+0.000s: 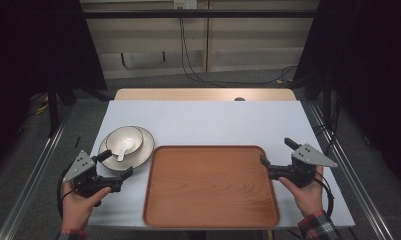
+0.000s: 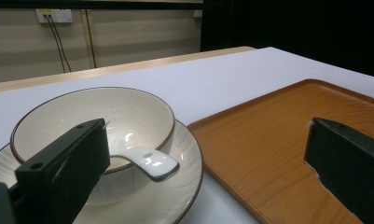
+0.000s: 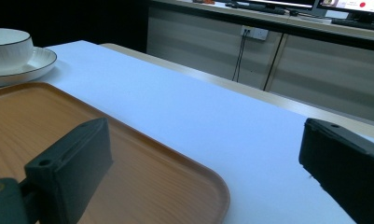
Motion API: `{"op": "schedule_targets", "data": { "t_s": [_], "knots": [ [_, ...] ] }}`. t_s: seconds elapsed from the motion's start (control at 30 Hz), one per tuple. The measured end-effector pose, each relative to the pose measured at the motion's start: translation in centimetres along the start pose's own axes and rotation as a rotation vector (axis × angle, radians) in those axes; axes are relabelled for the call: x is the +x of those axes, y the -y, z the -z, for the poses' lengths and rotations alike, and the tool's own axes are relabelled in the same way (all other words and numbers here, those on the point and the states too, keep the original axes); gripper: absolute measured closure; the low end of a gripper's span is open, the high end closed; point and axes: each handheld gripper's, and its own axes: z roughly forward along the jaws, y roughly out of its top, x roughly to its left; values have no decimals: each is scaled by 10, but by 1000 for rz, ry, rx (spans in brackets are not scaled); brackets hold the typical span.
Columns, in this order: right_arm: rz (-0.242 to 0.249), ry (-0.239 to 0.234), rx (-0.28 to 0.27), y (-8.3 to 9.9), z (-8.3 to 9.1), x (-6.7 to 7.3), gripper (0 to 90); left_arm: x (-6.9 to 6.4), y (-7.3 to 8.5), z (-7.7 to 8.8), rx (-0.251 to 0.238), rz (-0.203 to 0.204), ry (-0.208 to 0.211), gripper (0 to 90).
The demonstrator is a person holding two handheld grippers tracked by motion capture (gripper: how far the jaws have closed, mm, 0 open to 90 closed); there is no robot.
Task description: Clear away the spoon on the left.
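The left gripper (image 1: 118,165) and right gripper (image 1: 274,154) both hang released, jaws wide with nothing between them, at either side of a brown wooden tray (image 1: 210,185) on the white bench (image 1: 203,117). Beyond the left gripper, a cream dark-rimmed bowl (image 1: 124,139) holding a white spoon (image 1: 122,154) sits on a plate (image 1: 147,145), just left of the tray.

Dim room light is falling from above, leaving both sides of the high view nearly black while the white table (image 1: 203,117) is glowing pale blue at centre. Glare is gleaming on the spoon handle (image 2: 153,164) in the left gripper view. In both gripper views, the near black jaws are blurring softly, and the background is looking slightly grainy.
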Motion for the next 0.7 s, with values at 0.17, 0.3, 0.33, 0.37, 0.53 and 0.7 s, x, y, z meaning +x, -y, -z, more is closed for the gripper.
{"op": "schedule_targets", "data": {
  "t_s": [0.17,0.3,0.33,0.37,0.53,0.7],
  "knots": [
    [7,-10,8,2,-3,1,23,1,2,-1,17,2,-8,0],
    [8,-9,5,1,-5,2,23,-1,4,0,25,1,-10,0],
    [3,-13,8,2,-6,2,22,-1,4,0,34,-2,-17,0],
    [-5,-17,10,2,-7,1,22,-2,5,1,42,-9,-26,0],
    [-39,-22,7,3,-12,-1,22,-3,6,2,55,-11,-41,0],
    [-36,-29,7,4,-15,0,24,-5,5,5,28,-10,-63,25]
  ]
}}
